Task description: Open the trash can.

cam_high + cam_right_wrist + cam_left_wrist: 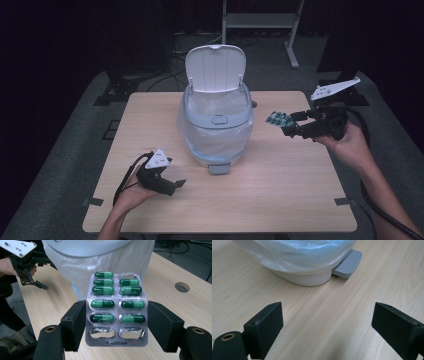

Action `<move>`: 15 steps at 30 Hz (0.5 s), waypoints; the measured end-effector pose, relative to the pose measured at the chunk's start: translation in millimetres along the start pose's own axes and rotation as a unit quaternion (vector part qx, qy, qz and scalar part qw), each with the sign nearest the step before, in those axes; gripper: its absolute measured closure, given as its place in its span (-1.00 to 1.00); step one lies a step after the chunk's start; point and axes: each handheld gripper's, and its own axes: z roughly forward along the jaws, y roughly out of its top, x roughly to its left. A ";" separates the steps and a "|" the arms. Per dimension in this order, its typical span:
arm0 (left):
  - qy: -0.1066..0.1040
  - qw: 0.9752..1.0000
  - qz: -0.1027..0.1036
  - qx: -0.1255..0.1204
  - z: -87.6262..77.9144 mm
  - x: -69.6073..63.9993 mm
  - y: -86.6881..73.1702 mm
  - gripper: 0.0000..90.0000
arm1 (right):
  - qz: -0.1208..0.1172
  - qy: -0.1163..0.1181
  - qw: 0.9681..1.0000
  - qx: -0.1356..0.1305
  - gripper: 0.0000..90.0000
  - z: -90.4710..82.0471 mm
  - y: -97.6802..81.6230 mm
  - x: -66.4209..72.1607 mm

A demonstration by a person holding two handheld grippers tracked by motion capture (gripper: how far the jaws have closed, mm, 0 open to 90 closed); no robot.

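Observation:
A silver blister pack (115,292) of green capsules, with a few emptied pockets, is clamped by its two long edges in my right gripper (116,308). In the high view that gripper (287,124) holds the pack (278,119) in the air, right of the bin's rim. The white pedal bin (215,125) stands mid-table with its lid (215,67) raised and a clear bag (100,262) lining it. My left gripper (177,185) rests open near the table's front left. Bare wood lies between its jaws (327,325), and the grey pedal (348,263) is ahead of it.
The wooden table (280,190) has a round cable hole (182,287) on its right side. A metal stand (260,20) and cables are on the floor behind the table. The bin's pedal (219,168) faces the front edge.

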 end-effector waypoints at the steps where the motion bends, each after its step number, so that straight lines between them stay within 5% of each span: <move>1: 0.000 1.000 0.000 0.000 0.0 0.0 0.0 -0.79 | 0.000 0.000 1.000 0.000 -0.28 0.0 0.0 0.0; 15: 0.007 1.000 -0.005 -0.010 -5.3 1.8 -0.6 -0.79 | -0.011 0.010 1.000 0.003 -0.28 -3.2 28.7 0.0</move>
